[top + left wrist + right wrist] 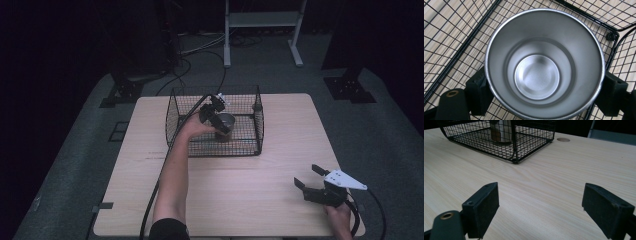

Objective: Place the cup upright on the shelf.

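Note:
A steel cup (226, 121) stands upright inside a black wire basket (259, 131) at the back middle of the wooden table. My left gripper (223, 128) reaches into the basket from the left and is shut on the cup. In the left gripper view I look straight down into the empty cup (537, 75), with a black pad (477, 92) pressed against each side of its wall. My right gripper (307, 176) rests near the table's front right corner, jaws open with nothing but bare wood between them (540, 207). From there the cup (502, 130) shows through the basket mesh (514, 142).
The basket's near side is low and its other walls stand tall. A round hole (563, 139) marks the tabletop (250, 200) beyond the basket. Black stands and a white frame sit on the floor behind the table.

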`<control>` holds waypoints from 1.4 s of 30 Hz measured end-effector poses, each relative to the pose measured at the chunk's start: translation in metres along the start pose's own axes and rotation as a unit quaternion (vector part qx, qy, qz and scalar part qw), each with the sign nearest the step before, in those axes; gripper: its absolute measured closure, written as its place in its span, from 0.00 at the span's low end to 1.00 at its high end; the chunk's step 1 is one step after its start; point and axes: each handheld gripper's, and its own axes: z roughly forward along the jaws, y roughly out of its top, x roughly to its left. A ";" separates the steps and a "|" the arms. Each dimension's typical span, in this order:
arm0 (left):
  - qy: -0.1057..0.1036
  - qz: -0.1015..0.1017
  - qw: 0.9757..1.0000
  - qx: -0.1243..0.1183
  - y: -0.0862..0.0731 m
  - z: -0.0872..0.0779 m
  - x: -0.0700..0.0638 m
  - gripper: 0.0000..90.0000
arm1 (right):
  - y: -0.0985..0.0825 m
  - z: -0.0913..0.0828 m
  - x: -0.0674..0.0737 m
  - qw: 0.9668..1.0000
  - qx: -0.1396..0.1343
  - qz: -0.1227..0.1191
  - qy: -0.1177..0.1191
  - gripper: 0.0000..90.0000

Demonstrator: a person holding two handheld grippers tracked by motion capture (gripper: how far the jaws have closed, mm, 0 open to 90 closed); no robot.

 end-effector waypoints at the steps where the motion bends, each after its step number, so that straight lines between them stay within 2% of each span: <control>1: 0.000 0.001 1.000 0.001 -0.001 0.000 0.000 0.19 | 0.000 0.000 0.000 1.000 0.000 0.001 0.000 0.15; 8: 0.002 0.004 1.000 0.006 -0.002 -0.003 -0.002 0.15 | 0.000 0.000 0.000 1.000 0.001 -0.001 0.000 0.15; 16: 0.006 0.007 1.000 0.000 0.001 -0.008 -0.006 0.11 | 0.000 0.000 0.000 1.000 0.001 -0.001 -0.001 0.15; 23: 0.006 0.000 1.000 -0.026 0.002 -0.019 -0.008 0.09 | 0.000 0.001 0.001 1.000 0.004 -0.003 -0.003 0.15; 29: 0.015 0.012 0.999 -0.039 0.003 -0.034 -0.014 0.08 | 0.000 0.001 0.001 1.000 0.003 0.000 -0.004 0.15; 34: 0.020 0.007 0.998 -0.057 -0.004 -0.045 -0.016 0.09 | 0.000 0.001 0.001 1.000 0.003 0.000 -0.007 0.15; 38: 0.015 0.007 0.997 -0.074 -0.009 -0.055 -0.020 0.09 | 0.000 0.001 0.002 1.000 0.005 -0.002 -0.010 0.15; 42: 0.018 0.015 0.997 -0.077 -0.012 -0.062 -0.026 0.09 | 0.000 0.001 0.002 1.000 0.007 -0.002 -0.012 0.15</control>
